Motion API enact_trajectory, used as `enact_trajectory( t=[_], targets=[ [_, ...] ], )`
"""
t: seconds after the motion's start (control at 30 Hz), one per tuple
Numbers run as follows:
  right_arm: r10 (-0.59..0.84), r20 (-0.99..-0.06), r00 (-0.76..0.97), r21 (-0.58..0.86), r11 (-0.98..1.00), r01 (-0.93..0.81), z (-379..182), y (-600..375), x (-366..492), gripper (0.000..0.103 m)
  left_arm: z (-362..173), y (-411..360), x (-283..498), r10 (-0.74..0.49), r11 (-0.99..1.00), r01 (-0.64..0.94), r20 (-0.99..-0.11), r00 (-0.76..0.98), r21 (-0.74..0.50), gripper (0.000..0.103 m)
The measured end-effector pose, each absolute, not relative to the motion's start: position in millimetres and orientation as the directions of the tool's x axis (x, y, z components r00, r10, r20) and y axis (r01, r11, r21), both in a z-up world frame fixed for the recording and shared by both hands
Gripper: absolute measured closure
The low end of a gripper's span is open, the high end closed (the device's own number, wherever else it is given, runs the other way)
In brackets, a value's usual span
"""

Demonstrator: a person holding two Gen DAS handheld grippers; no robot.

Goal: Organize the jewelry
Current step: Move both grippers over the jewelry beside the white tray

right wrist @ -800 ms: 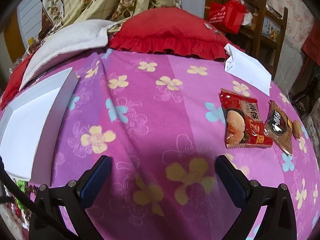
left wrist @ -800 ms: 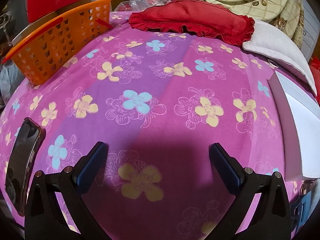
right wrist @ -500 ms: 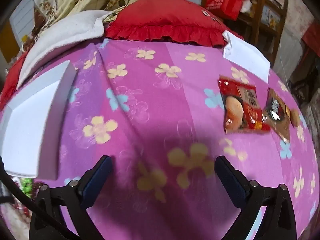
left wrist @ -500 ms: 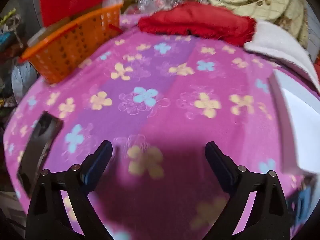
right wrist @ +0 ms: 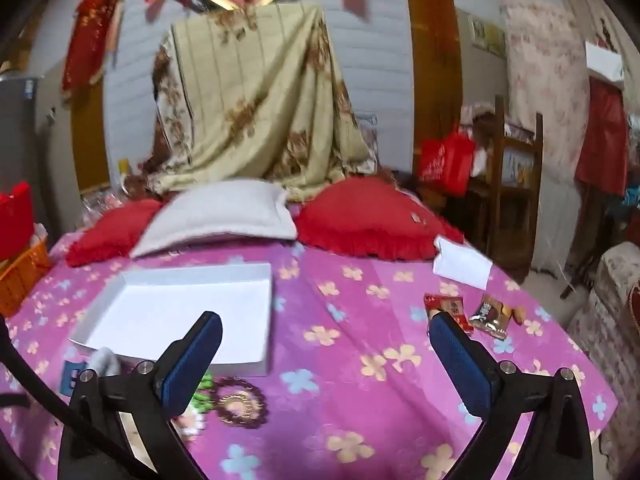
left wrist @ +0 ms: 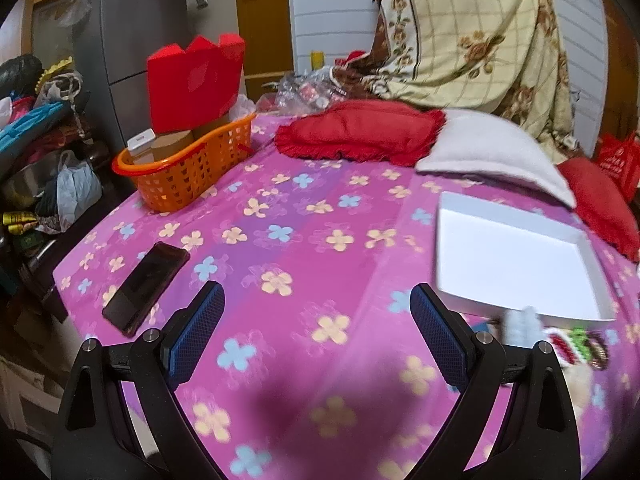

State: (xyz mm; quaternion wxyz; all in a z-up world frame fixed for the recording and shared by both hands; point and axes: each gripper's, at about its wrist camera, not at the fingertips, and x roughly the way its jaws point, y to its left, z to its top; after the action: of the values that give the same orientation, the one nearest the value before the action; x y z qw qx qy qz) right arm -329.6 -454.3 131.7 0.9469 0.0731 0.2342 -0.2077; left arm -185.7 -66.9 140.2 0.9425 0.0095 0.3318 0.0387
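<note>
A shallow white box [left wrist: 508, 256] lies open on the pink flowered cloth, at the right of the left wrist view and at the left of the right wrist view [right wrist: 180, 312]. Bead jewelry lies just in front of it: a dark beaded ring [right wrist: 240, 402] beside green beads [right wrist: 204, 396], also showing in the left wrist view as red and green beads [left wrist: 576, 344]. My left gripper [left wrist: 316, 336] is open and empty above the cloth. My right gripper [right wrist: 326, 360] is open and empty, with its left finger over the box's near edge.
An orange basket [left wrist: 188, 168] with boxes stands back left. A black phone [left wrist: 146, 286] lies at the left. Red cushions [right wrist: 368, 220] and a white pillow [right wrist: 216, 216] line the back. Snack packets [right wrist: 450, 312] and a folded white paper [right wrist: 462, 266] lie right.
Both grippers have risen and pulled back, so both views now take in the whole table and room. The jewelry in front of the box has come into view. Both stay open.
</note>
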Motion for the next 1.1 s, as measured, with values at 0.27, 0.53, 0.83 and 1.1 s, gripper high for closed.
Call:
enact_trajectory(
  t=[0.27, 0.53, 0.83, 1.1],
  targets=[
    [-0.233, -0.532, 0.814, 0.183, 0.907, 0.379, 109.4, -420.2, -341.0, 0.000, 139.9, -95.8, -244.4, 0.113, 0.986, -0.026, -0.551, 0.827, 0.164, 0.008],
    [-0.220, -0.530, 0.819, 0.148, 0.927, 0.345, 108.9, -395.9, -349.1, 0.000, 123.5, -117.2, -269.8, 0.017, 0.977, 0.115, -0.603, 0.797, 0.179, 0.008],
    [-0.179, -0.569, 0.803, 0.119, 0.948, 0.295, 100.0, -370.8, -341.6, 0.000, 110.2, -121.3, -269.5, -0.028, 0.977, 0.162, -0.666, 0.746, 0.141, 0.008],
    [-0.158, -0.608, 0.778, 0.102, 0.956, 0.274, 89.2, -359.0, -333.4, 0.000, 96.2, -112.0, -260.9, -0.043, 0.983, 0.157, -0.721, 0.692, 0.092, 0.008]
  ],
)
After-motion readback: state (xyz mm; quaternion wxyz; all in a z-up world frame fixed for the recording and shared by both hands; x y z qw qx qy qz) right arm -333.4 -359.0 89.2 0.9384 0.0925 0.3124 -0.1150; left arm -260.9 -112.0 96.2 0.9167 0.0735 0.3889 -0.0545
